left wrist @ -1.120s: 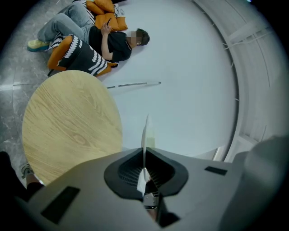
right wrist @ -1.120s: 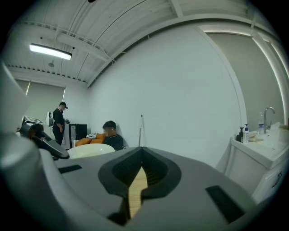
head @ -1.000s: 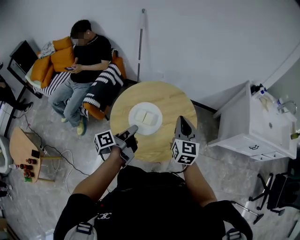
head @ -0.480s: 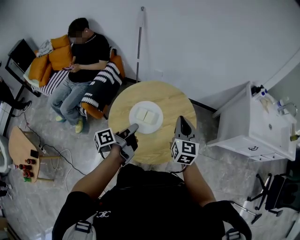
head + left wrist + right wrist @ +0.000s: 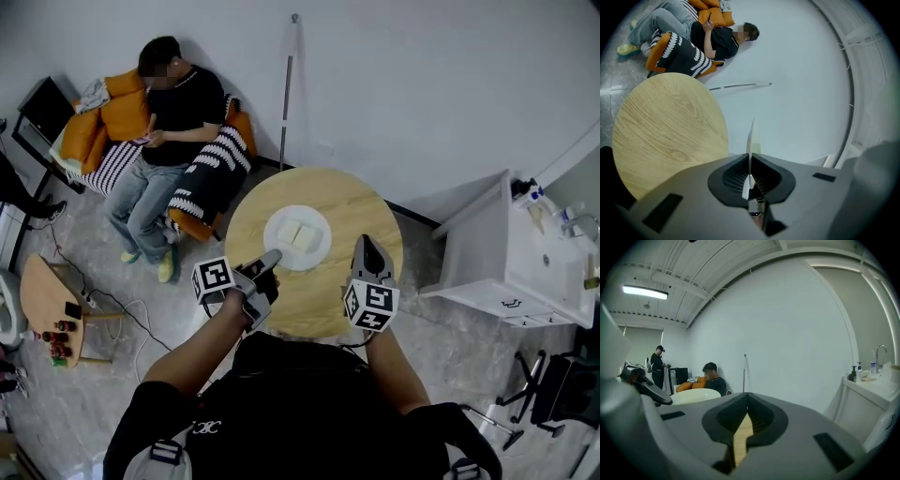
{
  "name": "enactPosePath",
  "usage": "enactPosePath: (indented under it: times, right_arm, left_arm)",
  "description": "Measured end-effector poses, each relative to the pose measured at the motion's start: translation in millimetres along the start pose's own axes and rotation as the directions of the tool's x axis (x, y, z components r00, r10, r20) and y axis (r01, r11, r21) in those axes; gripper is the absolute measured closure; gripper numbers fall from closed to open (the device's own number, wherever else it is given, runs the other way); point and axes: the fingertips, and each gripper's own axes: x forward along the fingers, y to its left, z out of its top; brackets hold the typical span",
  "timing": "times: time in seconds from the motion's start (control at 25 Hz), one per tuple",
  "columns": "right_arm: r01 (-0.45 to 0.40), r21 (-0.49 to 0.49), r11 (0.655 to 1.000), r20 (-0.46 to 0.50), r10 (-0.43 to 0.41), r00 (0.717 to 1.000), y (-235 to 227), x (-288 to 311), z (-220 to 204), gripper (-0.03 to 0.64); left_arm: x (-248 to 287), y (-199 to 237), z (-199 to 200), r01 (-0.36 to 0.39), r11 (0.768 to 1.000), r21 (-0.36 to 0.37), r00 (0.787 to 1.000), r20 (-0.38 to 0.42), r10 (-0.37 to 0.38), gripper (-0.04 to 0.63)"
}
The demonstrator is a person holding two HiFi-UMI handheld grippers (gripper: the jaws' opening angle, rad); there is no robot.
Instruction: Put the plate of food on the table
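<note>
A white plate [image 5: 297, 237] with two pale pieces of food [image 5: 298, 234] lies on the round wooden table [image 5: 349, 211]. My left gripper [image 5: 270, 259] reaches its near-left rim and is shut on it. In the left gripper view the plate [image 5: 751, 136] shows edge-on as a thin white line running into the closed jaws of the left gripper [image 5: 750, 157], with the table [image 5: 665, 136] to the left. My right gripper [image 5: 367, 247] hovers over the table's near-right part, apart from the plate. The right gripper [image 5: 746, 417] is shut on nothing; only a slit of wood shows between its jaws.
A person sits on an orange sofa [image 5: 169, 112] at the back left. A pole [image 5: 289, 84] leans on the wall behind the table. A white sink cabinet [image 5: 511, 248] stands to the right, a low wooden side table [image 5: 47, 300] to the left, and a chair base [image 5: 558, 384] lower right.
The view has shifted a little; the table and room sit slightly further right and lower. Both grippers and the plate keep the same places relative to each other.
</note>
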Motion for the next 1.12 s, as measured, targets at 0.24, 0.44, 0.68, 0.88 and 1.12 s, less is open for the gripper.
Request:
enactPosePath:
  times: [0.24,0.44,0.68,0.88,1.12]
  right_arm:
    - [-0.004,-0.001,1.000,0.003,0.004,1.000,9.9,11.7,2.6,0.609]
    - [0.016,-0.001,1.000,-0.010,-0.016,1.000,9.4,15.4,-1.5,0.609]
    - [0.040,-0.014,0.999,-0.015,-0.040,0.999,10.5,19.4,-0.8,0.609]
    - [0.058,-0.032,0.998,-0.040,-0.059,0.997,8.1,18.5,-7.2,0.609]
    - [0.077,-0.007,0.997,-0.077,-0.077,0.994,6.0,16.0,-13.4,0.609]
  left_arm:
    - [0.6,9.2,13.3,-0.013,1.000,-0.010,1.000,-0.008,0.013,0.575]
    - [2.6,17.4,18.8,-0.021,1.000,-0.007,0.999,-0.029,0.021,0.575]
    - [5.9,25.4,27.4,-0.017,1.000,-0.009,0.998,-0.060,0.017,0.575]
    - [12.8,38.3,34.8,-0.022,0.999,-0.036,0.997,-0.071,0.019,0.575]
    - [25.5,53.6,42.0,-0.017,0.999,-0.043,0.994,-0.104,0.012,0.575]
